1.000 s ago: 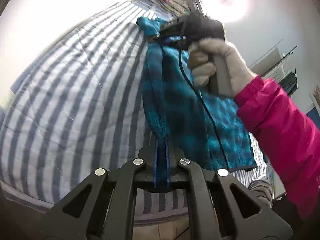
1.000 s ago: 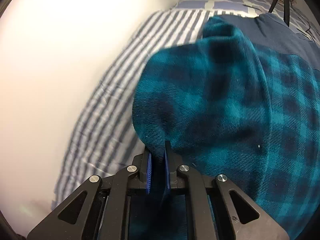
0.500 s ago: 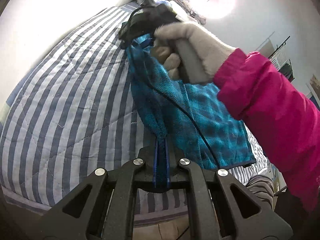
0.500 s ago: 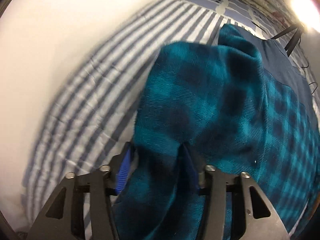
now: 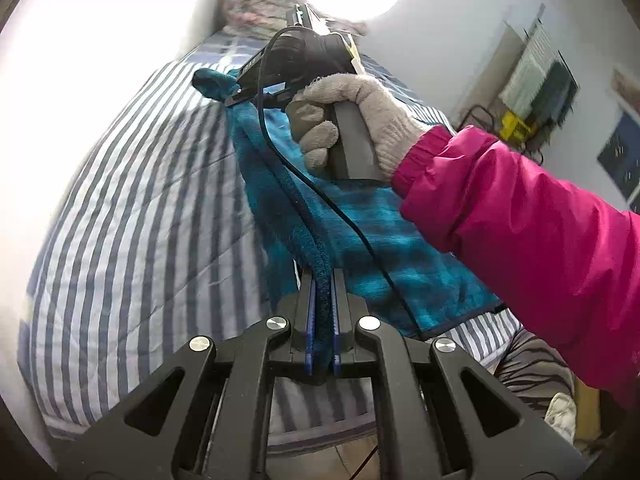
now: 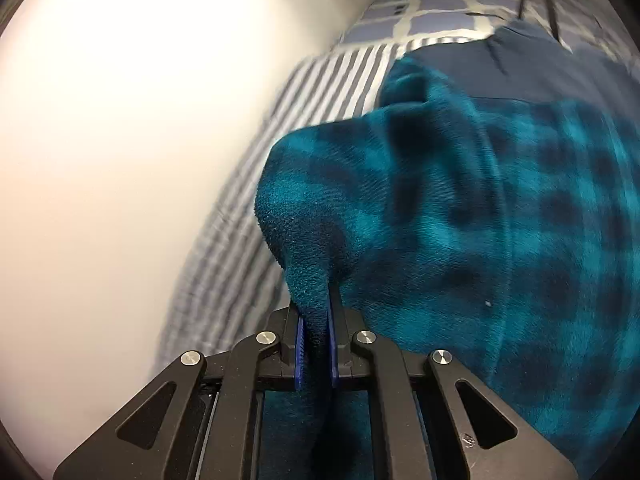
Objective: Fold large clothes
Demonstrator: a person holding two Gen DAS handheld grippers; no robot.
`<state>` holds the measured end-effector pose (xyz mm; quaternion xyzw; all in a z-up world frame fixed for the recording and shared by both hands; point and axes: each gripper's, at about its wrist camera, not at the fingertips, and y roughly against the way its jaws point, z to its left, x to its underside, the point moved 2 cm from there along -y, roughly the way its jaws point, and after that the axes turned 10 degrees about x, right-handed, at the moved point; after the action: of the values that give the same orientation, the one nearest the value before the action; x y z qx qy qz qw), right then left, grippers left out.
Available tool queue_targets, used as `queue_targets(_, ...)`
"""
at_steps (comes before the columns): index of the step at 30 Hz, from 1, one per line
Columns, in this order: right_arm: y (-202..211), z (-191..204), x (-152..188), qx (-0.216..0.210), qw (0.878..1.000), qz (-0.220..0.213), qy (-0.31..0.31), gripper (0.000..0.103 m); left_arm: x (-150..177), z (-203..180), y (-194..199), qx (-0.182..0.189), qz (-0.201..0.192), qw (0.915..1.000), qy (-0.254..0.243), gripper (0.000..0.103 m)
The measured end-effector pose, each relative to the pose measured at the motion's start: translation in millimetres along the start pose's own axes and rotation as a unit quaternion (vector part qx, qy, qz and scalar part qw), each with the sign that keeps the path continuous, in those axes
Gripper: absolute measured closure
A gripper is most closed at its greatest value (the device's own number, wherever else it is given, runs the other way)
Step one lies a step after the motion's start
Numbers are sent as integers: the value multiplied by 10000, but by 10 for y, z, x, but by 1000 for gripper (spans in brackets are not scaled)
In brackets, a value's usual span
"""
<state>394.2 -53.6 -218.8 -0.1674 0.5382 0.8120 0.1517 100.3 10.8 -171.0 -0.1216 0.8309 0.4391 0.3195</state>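
We see a teal and dark blue checked fleece garment (image 5: 384, 240), soft and fuzzy, held up above a bed covered by a grey and white striped quilt (image 5: 132, 220). No brand, label or readable writing shows on anything in either view.

In the left wrist view, our left gripper (image 5: 321, 320) has its blue-padded jaws pressed together on a folded edge of the fleece, which runs away from it in a taut ridge toward the right gripper (image 5: 236, 94). That second black gripper pinches another bunched corner of the fleece higher up, near the far end of the bed. A hand in a pale knitted glove (image 5: 352, 120) wraps around its grey handle, fingers curled, the wrist leading back into a bright pink jacket sleeve (image 5: 520, 232). A thin black cable (image 5: 320, 188) trails from the gripper across the cloth.

In the right wrist view, the right gripper (image 6: 316, 344) has its blue pads nearly closed with a tuft of fleece (image 6: 460, 220) squeezed between them; the cloth billows out to the right. A plain navy panel (image 6: 520, 68) joins the checked part farther off. A white wall (image 6: 120, 140) fills the left side.
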Motion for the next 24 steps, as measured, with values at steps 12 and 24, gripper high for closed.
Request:
queue_targets(12, 496, -1159, 188, -714, 9869, -637, -1298, 95, -108, -793, -621, -17, 556, 9926, -1080, 99)
queue_targets(24, 313, -1495, 349, 451, 9909, -197, -1254, 91, 125, -959, -1200, 73, 1136, 9861, -1212, 99)
